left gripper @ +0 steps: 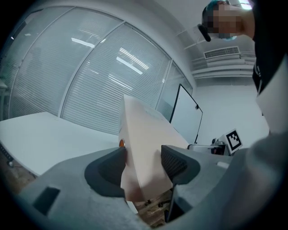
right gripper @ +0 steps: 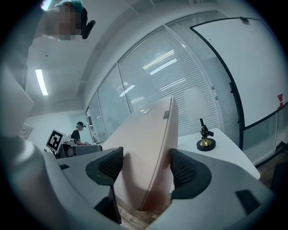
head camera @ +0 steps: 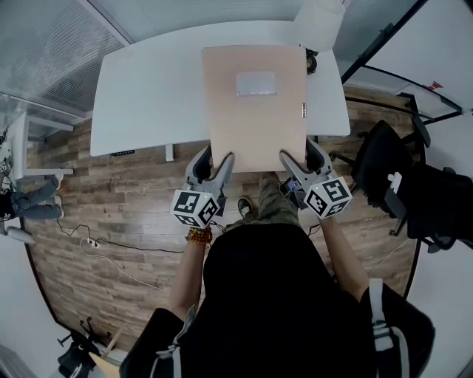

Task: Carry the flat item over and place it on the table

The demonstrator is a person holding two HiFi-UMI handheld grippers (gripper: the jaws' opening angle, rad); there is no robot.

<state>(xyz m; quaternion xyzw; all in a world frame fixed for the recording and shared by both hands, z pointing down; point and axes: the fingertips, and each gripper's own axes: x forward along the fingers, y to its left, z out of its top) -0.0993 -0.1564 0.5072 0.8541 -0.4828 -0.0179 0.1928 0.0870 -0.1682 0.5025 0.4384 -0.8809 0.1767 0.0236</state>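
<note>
A flat beige cardboard box (head camera: pixel 255 111) with a white label (head camera: pixel 256 83) is held level over the white table (head camera: pixel 148 88), its near edge past the table's front edge. My left gripper (head camera: pixel 219 164) is shut on the box's near left corner; in the left gripper view the box (left gripper: pixel 144 148) fills the gap between the dark pads (left gripper: pixel 177 162). My right gripper (head camera: pixel 290 162) is shut on the near right corner, where the box (right gripper: pixel 148 157) sits between its pads (right gripper: pixel 110 167).
A white lamp (head camera: pixel 319 22) and a small brass-based stand (right gripper: pixel 205 140) are at the table's back right. A black chair (head camera: pixel 384 166) stands to the right on the wood floor (head camera: pixel 111 214). A whiteboard frame (head camera: pixel 399 81) is behind the chair. Cables (head camera: pixel 96 247) lie on the floor at left.
</note>
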